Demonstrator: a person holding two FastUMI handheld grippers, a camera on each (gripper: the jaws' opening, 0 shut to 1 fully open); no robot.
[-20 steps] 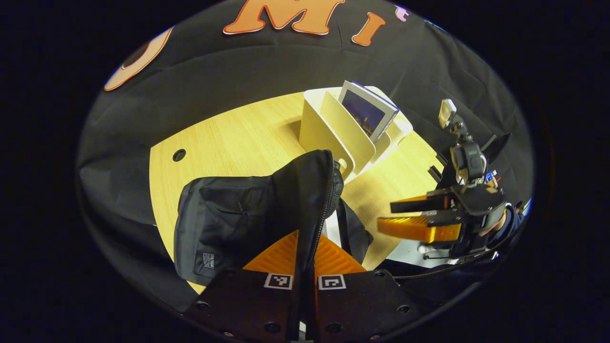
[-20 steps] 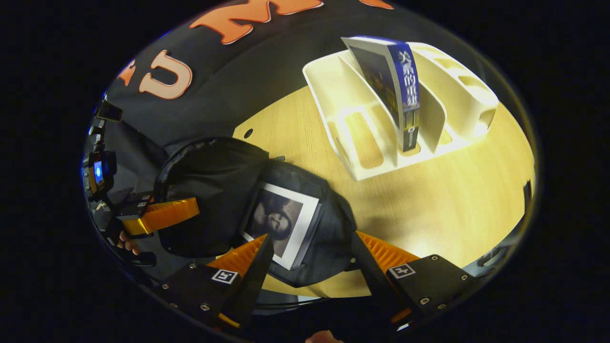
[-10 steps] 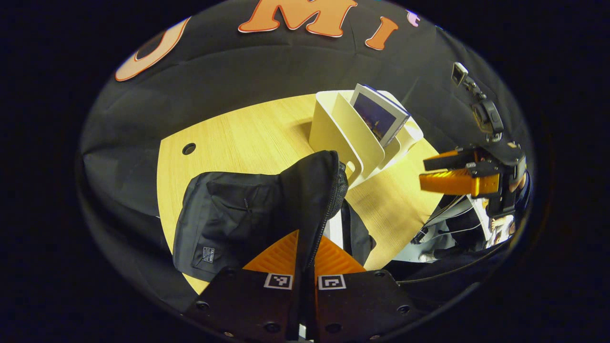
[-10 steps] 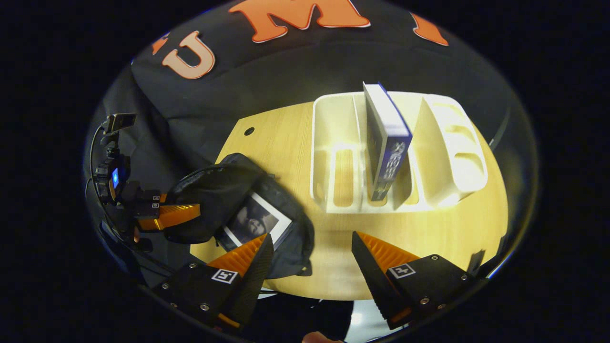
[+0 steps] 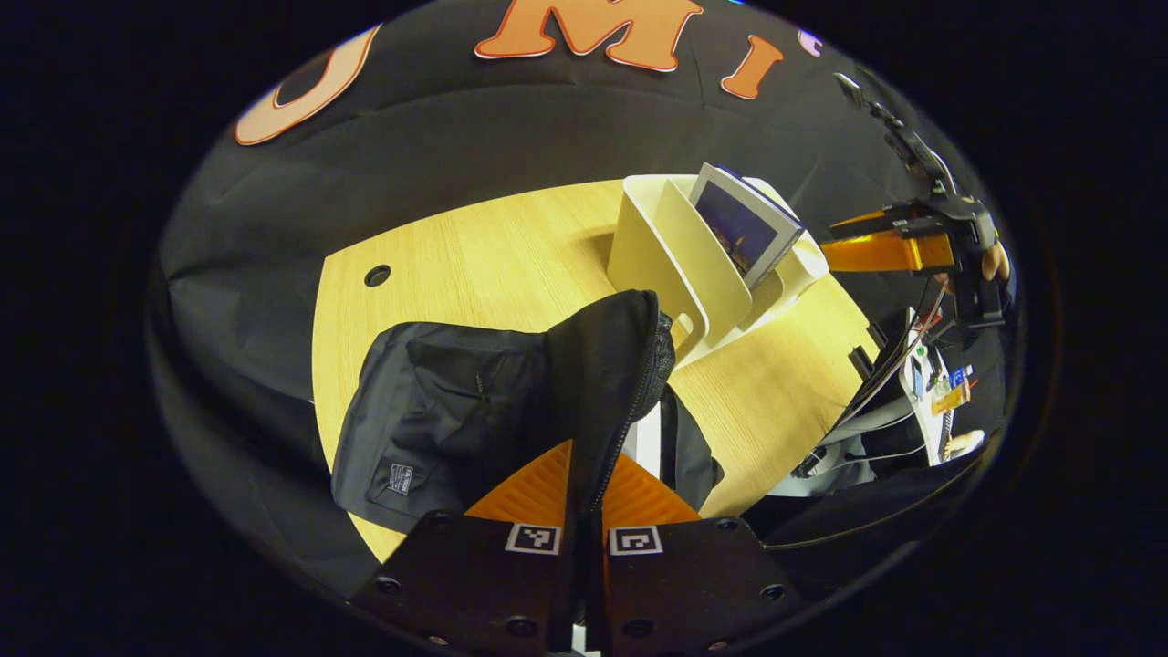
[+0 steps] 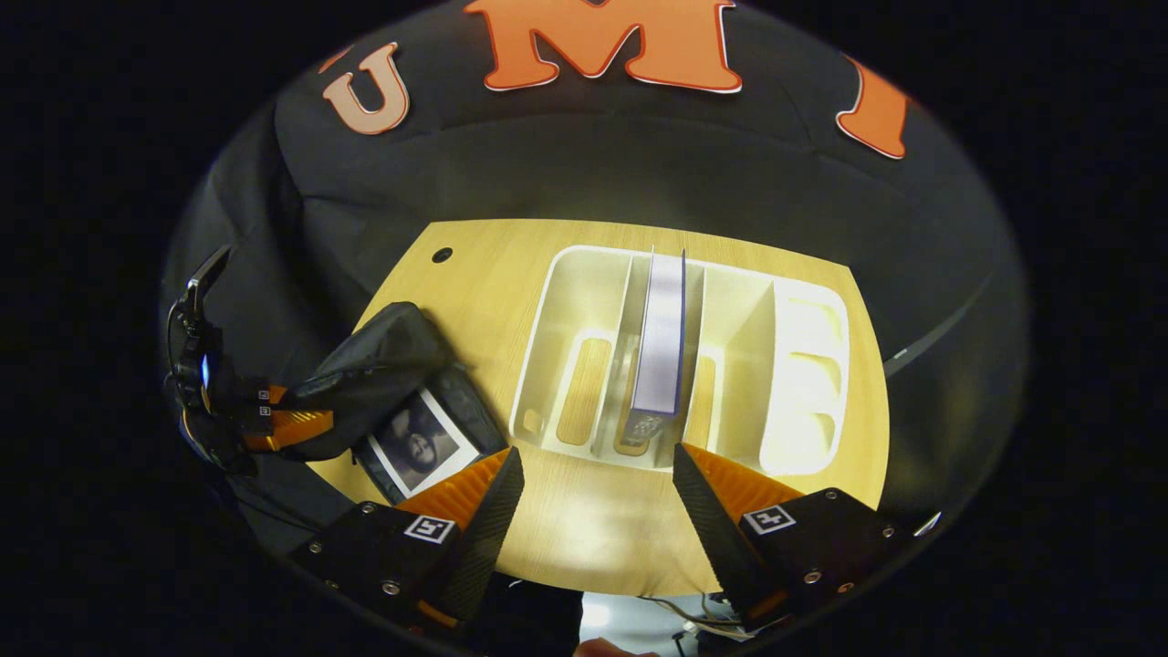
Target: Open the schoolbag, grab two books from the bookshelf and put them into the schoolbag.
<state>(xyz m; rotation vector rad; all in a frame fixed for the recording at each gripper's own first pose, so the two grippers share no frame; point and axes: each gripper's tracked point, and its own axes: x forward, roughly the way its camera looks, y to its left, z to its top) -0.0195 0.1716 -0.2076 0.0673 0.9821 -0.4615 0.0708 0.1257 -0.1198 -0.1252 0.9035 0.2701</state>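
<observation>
- Left gripper (image 5: 584, 497) is pinched on the schoolbag (image 5: 474, 411) flap edge by the zipper, both fingers pressing cloth, holding the mouth up off the table (image 5: 474, 255).
- Right gripper (image 6: 593, 488) is spread wide and empty, hovering above the bookshelf (image 6: 812, 365), fingers straddling the line of the blue book (image 6: 662, 342).
- One book (image 6: 420, 443) w/ a b/w cover already lies in the open bag; blue book stands on edge in a middle slot, leaning on a divider.
- Step in hand, imo: grab book #2.
- Come down w/ fingers either side of the cover faces, not the spine ends; the dividers sit close, so keep fingers clear of them.
- Grip at the upper part, lift straight up till clear of the slot, then swing to the bag.
- Left should hold the flap high, else the book snags on the zipper.
</observation>
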